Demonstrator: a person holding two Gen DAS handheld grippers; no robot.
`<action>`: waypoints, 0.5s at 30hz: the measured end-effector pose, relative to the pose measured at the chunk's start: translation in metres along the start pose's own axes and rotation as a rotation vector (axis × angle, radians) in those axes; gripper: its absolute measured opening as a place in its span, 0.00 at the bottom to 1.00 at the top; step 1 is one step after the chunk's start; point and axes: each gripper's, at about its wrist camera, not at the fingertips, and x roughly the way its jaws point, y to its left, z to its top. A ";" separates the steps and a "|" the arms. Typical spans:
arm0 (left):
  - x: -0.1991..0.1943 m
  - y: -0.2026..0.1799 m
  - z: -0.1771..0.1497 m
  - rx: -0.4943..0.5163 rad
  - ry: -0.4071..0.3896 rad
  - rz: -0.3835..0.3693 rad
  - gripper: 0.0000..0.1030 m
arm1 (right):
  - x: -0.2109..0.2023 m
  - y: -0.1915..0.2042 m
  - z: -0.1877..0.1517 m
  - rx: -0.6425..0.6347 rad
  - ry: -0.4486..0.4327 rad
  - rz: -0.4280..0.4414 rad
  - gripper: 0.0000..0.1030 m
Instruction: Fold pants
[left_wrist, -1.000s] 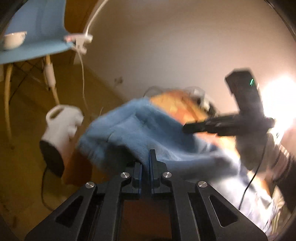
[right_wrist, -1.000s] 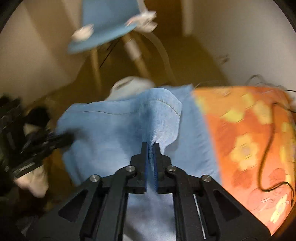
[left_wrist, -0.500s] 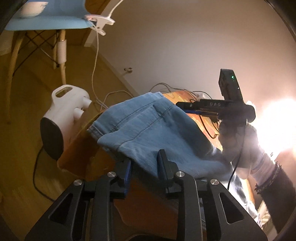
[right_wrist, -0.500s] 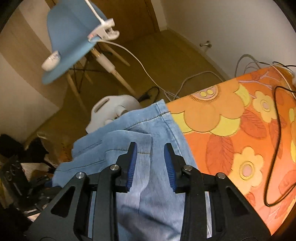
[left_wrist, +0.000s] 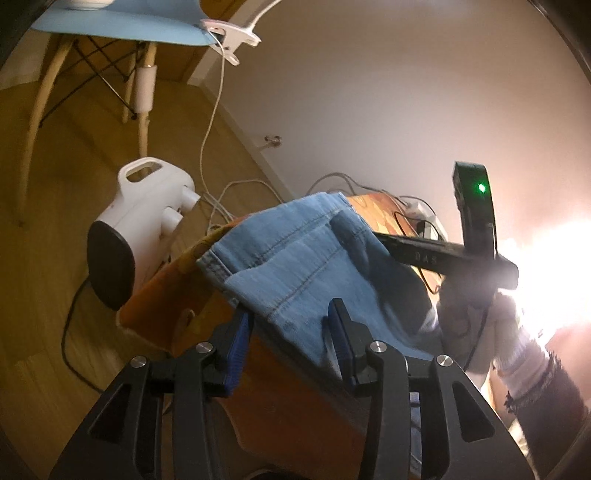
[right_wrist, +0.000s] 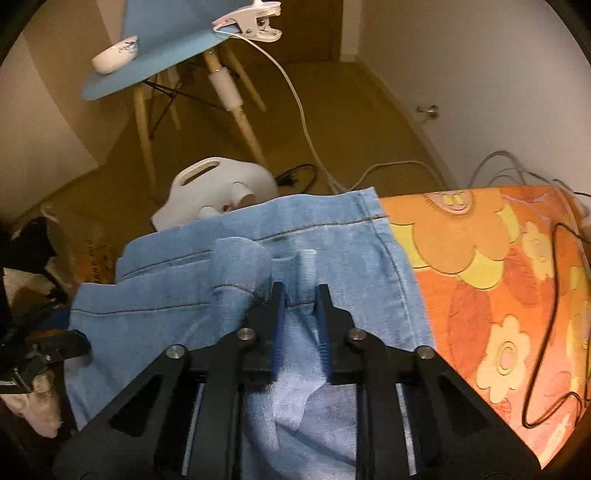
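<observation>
**Both hand-held grippers over the folded jeans**

While the pants (right_wrist: 332, 236) lay folded on the orange flowered surface (right_wrist: 498, 266), with their hemmed end reaching its far edge, you held both tools above them. Your left hand-held gripper (left_wrist: 291, 321) pointed forward and somewhat downward at the near corner of the denim. Its jaws stood apart and were widening; the blue cloth's edge hung between them, and the blue pads (left_wrist: 240, 332) did not press on it. In that view your right hand (left_wrist: 480, 295), in a light sleeve cuff, gripped the handle of the other tool, whose dark body reached across the top of the denim beside a strong glare.

Your right hand-held gripper (right_wrist: 299, 299) pointed steeply down onto the middle of the pants. Its jaws were narrow and drawing together, with a raised ridge of denim standing between them. Whether the pads already pinched that ridge, I cannot tell; a slim gap showed on each side of it. A loose fold of cloth stood up just left of the fingers (right_wrist: 273, 306).

Beyond the surface, a white appliance (right_wrist: 218, 195) sat on the wooden floor, and a blue chair (right_wrist: 166, 48) carried a small white bowl (right_wrist: 114, 59) and a white clip (right_wrist: 251, 26) on its edge.
</observation>
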 end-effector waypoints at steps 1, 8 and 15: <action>-0.001 0.000 0.000 0.004 -0.011 0.016 0.34 | -0.002 0.002 -0.001 -0.008 -0.010 -0.020 0.10; -0.010 -0.010 0.002 0.081 -0.071 0.039 0.06 | -0.049 -0.002 0.001 -0.019 -0.125 -0.053 0.06; -0.017 -0.029 0.026 0.144 -0.158 0.036 0.05 | -0.085 -0.020 0.037 -0.023 -0.216 -0.129 0.06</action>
